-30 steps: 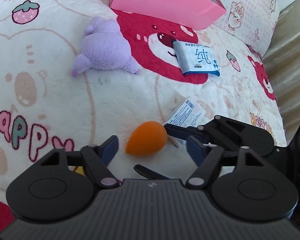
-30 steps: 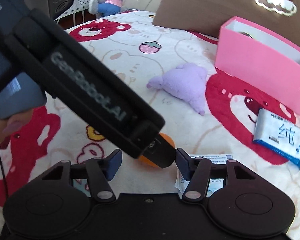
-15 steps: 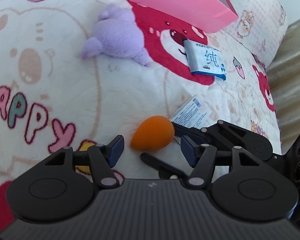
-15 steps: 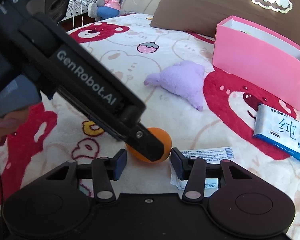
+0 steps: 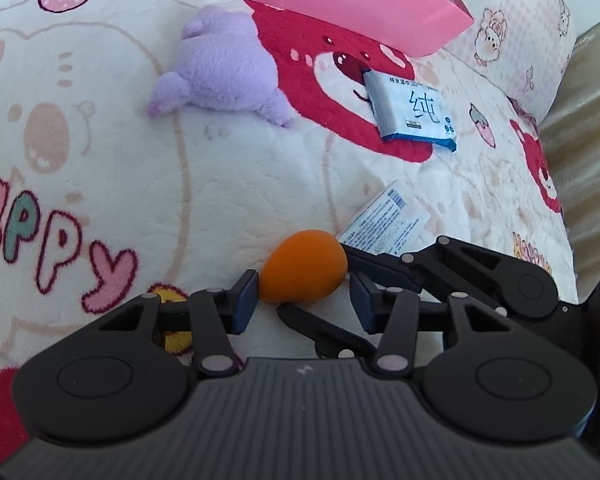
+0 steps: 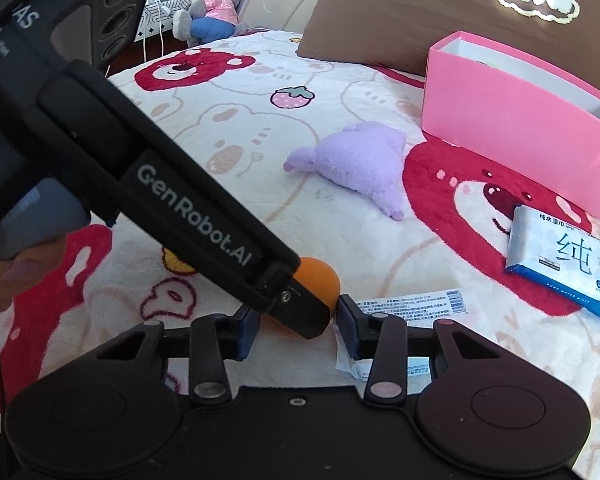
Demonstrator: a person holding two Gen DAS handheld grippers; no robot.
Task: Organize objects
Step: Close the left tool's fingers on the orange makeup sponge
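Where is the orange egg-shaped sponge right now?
In both wrist views the orange egg-shaped sponge lies low and central on the bear-print blanket, between both grippers' jaws, beside a flat white barcoded sachet.

One orange sponge [image 5: 303,272]; one purple plush toy [image 5: 226,66]; one pink box [image 6: 516,128]; one blue-and-white wipes pack [image 5: 412,112]; one flat white sachet [image 5: 388,224]; one brown pillow [image 6: 440,4]; one patterned pillow [image 5: 512,28]; two plush toys off the bed [image 6: 208,4]; two grippers, left [image 5: 303,302] and right [image 6: 298,330].

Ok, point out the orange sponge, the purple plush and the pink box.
orange sponge [image 5: 302,272]: left wrist view, middle of its body.
purple plush [image 6: 358,160]: right wrist view, its back.
pink box [image 6: 512,140]: right wrist view, front wall.
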